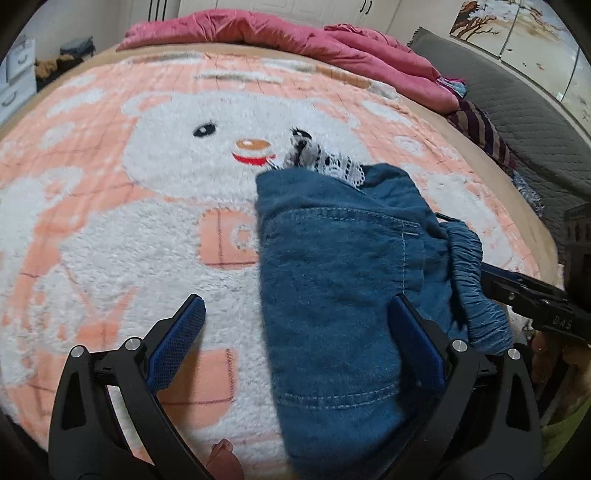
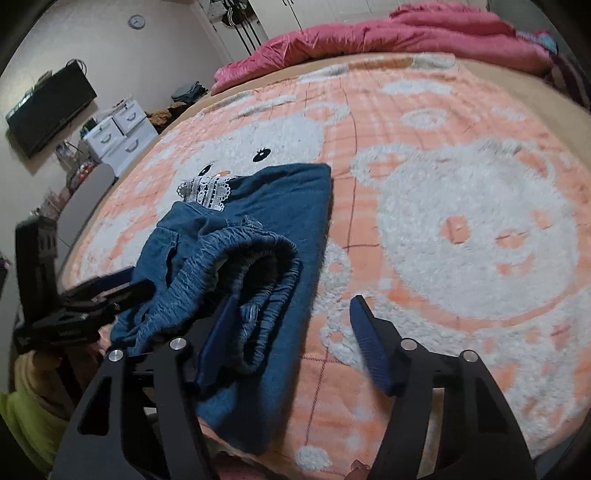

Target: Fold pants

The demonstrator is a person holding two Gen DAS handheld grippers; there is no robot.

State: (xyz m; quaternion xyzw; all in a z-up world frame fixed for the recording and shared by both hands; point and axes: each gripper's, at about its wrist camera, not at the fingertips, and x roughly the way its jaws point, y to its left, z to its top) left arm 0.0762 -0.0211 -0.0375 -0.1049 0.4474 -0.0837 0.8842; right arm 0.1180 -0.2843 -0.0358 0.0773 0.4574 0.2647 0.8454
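Pants (image 1: pixel 332 280): one pair, blue denim, lying folded into a compact bundle on the bed, on a fluffy peach-and-white blanket (image 1: pixel 147 229) with a bear face. One white lace trim (image 1: pixel 332 162) pokes out at the far end of the bundle, and the gathered elastic waistband (image 1: pixel 476 280) bunches along its right side in the left wrist view. One stitched pocket shows on the top layer.

The left tongs (image 1: pixel 295 343) stand wide open, two blue-padded fingers apart; the right-hand finger (image 1: pixel 417 343) rests over the denim, the other over the blanket. The right tongs (image 2: pixel 291 339) are also spread open, their left finger (image 2: pixel 218 339) just beside or touching the waistband folds, the other finger above bare blanket.

Seen from the left wrist, the right tool's black body carries small letters that look like "D A S". One crumpled pink quilt (image 1: pixel 295 37) lies along the far edge of the bed. One round wall clock (image 2: pixel 136 21) and one dark wall-mounted screen (image 2: pixel 51 110) show at far left, with one white drawer unit (image 2: pixel 122 129) beneath.
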